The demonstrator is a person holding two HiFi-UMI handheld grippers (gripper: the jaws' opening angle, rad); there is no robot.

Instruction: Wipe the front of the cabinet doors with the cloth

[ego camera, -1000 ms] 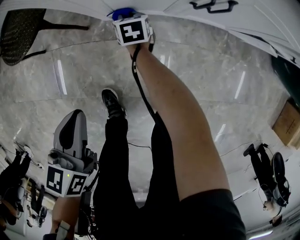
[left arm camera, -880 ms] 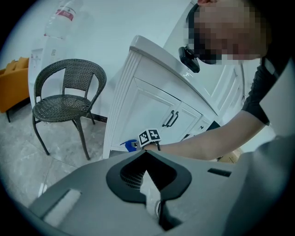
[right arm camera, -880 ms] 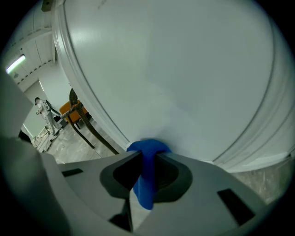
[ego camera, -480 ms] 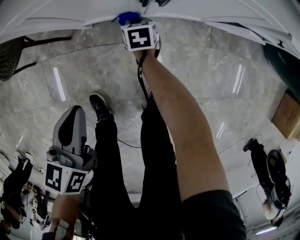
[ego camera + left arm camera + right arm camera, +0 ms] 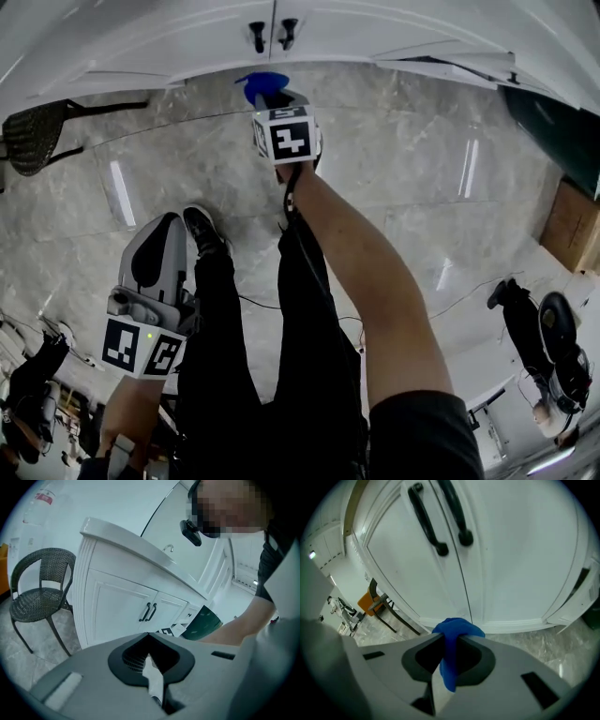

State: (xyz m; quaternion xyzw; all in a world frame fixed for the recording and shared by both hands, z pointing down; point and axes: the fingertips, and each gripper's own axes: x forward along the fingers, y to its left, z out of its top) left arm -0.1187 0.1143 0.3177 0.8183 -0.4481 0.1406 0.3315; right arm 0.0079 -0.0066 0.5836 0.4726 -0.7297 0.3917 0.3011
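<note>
The right tool grips one blue cloth near the foot of two white cabinet doors with two black handles; the left tool is closed, empty

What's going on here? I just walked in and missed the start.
A person holds a tool in each hand, facing a white cabinet. The right tool is shut on a blue cloth and held out low in front of the two doors, near the seam below the black handles. Whether the cloth touches the doors is unclear. The left tool is shut and empty, back by the person's leg.
</note>
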